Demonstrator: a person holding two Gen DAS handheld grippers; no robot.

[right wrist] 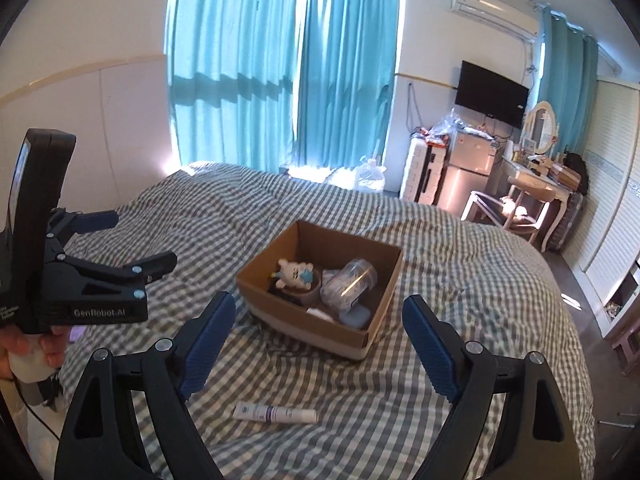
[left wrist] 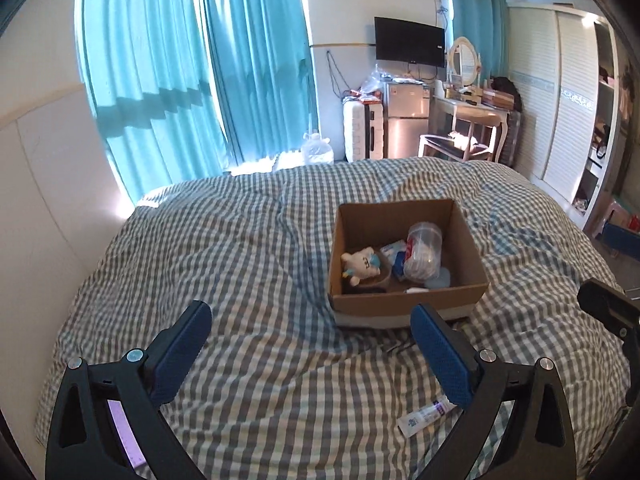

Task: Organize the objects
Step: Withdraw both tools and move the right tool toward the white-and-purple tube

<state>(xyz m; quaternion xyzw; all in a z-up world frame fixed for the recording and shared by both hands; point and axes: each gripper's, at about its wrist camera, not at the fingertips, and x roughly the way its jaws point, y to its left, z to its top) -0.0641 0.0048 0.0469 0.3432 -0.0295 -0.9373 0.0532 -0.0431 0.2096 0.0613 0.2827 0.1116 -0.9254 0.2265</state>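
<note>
While your left claw (left wrist: pixel 310 354) hangs spread wide and empty over the checked bed (left wrist: pixel 240 260), the left wrist view shows the cardboard box (left wrist: pixel 408 300) already holding a plush toy (left wrist: pixel 362 266), a clear crinkly plastic jar (left wrist: pixel 424 254) and some small flat things; one white tube (left wrist: pixel 426 416) lies loose on the quilt near the right finger, so the tidying looks nearly finished

From the right wrist view, your right claw (right wrist: pixel 318 346) is likewise agape with nothing in it, the smooth tube (right wrist: pixel 275 415) lying between its fingers, just short of the stiff box (right wrist: pixel 372 334)
</note>
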